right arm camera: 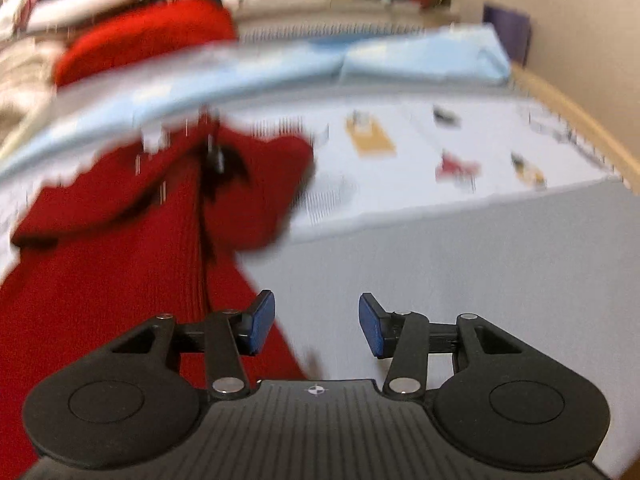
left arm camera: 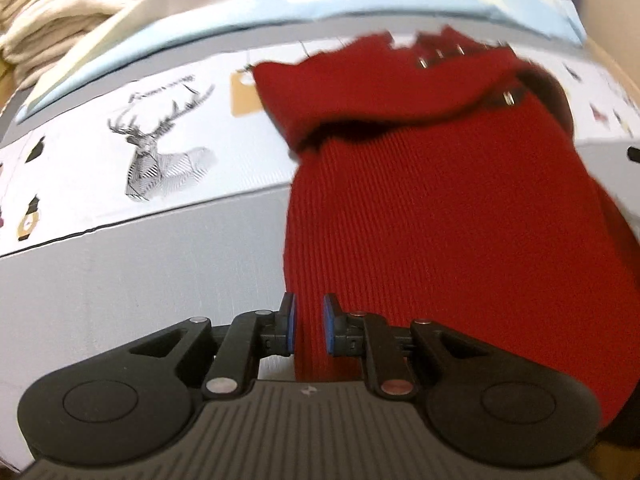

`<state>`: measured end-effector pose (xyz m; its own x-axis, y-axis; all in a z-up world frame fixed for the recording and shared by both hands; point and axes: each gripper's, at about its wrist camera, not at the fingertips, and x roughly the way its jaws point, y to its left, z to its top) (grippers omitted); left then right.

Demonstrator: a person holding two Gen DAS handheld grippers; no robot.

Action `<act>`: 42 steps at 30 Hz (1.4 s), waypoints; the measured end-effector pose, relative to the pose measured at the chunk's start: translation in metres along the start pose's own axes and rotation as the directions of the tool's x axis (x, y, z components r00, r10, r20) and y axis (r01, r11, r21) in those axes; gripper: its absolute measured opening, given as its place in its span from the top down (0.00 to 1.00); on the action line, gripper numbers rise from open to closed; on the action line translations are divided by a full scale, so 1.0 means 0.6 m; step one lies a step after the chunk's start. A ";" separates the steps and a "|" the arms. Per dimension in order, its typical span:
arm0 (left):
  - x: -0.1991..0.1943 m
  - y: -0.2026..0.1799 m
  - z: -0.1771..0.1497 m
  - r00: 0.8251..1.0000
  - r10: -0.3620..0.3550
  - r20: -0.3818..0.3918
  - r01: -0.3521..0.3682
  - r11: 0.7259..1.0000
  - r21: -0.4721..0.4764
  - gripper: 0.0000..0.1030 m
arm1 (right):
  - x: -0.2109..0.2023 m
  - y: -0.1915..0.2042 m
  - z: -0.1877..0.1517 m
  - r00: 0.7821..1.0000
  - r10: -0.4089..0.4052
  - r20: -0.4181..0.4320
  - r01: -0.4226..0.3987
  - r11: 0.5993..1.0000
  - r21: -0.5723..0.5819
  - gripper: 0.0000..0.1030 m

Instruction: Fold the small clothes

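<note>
A small red ribbed knit garment [left arm camera: 440, 208] with metal snaps near its collar lies on the printed white and grey surface [left arm camera: 120, 264]. It also shows in the right wrist view [right arm camera: 120, 248], at the left, blurred. My left gripper [left arm camera: 309, 326] hovers at the garment's near left edge, its blue pads [left arm camera: 329, 322] a narrow gap apart with red fabric behind the gap; whether they pinch it is unclear. My right gripper [right arm camera: 317, 324] is open and empty, just right of the garment's near edge, over grey surface.
A folded light blue cloth [right arm camera: 400, 60] lies along the far side of the surface. A pile of cream clothes [left arm camera: 52, 12] and a red item [right arm camera: 152, 36] sit at the far left. A wooden rim [right arm camera: 580, 120] borders the right side.
</note>
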<state>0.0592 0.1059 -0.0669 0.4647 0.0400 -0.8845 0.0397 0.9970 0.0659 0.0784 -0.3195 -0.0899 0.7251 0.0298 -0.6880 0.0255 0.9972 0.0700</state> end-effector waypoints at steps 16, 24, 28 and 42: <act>0.031 -0.034 0.048 0.999 0.036 -0.034 -0.036 0.999 -0.020 0.85 | 0.244 0.135 0.110 0.987 -0.065 0.146 0.118 0.912 -0.392 0.40; 0.051 -0.037 0.072 0.997 0.054 -0.046 -0.056 0.998 -0.035 0.85 | 0.304 0.107 0.197 0.979 -0.033 0.201 0.111 0.913 -0.393 0.88; 0.054 -0.047 0.082 0.998 0.051 -0.040 -0.052 0.998 -0.028 0.85 | 0.281 -0.057 0.256 0.948 -0.131 0.291 0.122 0.991 0.049 0.89; 0.058 -0.083 0.086 0.999 0.021 -0.040 -0.021 1.000 0.017 0.85 | 0.285 -0.432 0.121 0.958 -0.246 0.149 0.081 0.728 0.681 0.87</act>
<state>0.1190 0.0545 -0.0774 0.4301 0.0637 -0.9005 0.0447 0.9948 0.0918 0.2457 -0.5776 -0.1735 0.7909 -0.2270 -0.5683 0.5458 0.6815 0.4874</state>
